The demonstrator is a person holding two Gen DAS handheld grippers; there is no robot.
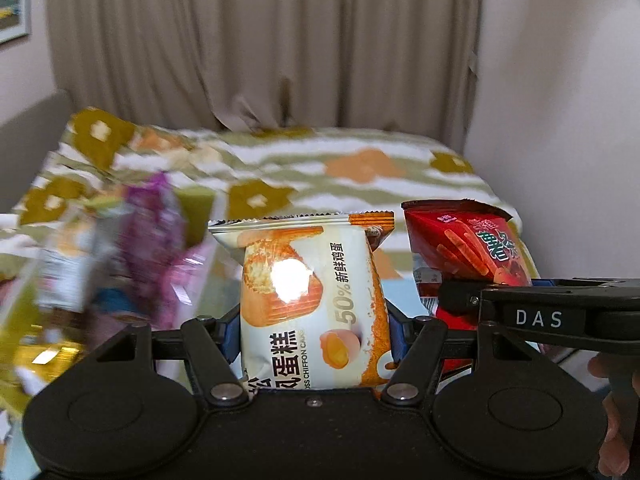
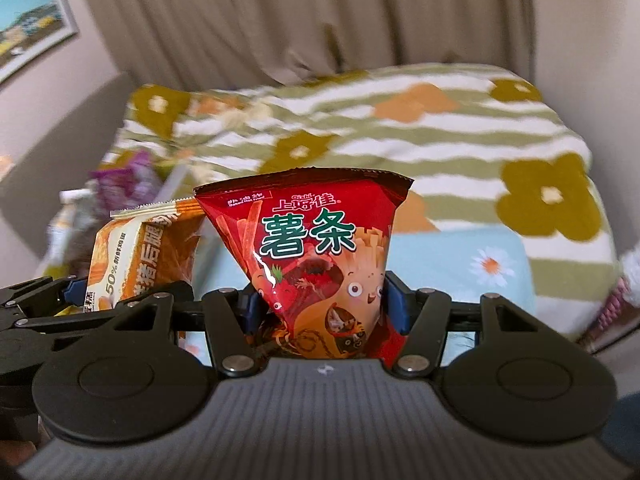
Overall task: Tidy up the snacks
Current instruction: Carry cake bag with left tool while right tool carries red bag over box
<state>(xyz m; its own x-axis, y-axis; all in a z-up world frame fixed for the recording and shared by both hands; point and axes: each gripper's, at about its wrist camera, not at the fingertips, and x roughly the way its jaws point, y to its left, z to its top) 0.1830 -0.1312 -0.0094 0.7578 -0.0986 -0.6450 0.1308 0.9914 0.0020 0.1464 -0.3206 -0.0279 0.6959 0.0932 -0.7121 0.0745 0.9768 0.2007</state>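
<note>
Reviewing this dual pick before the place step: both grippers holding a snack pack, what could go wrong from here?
1. The left gripper pinches the chiffon cake pack low, so its top may flop or the cake get squashed.
2. The right gripper squeezes the red potato stick bag at its narrow bottom; it could slip out.
3. The packs sit close together and could collide.

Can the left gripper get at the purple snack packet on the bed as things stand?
Probably not yet: the left gripper is shut on the chiffon cake packet, so its jaws are full. The purple snack packet lies uncovered to its left, but the cake must be set down first.
</note>
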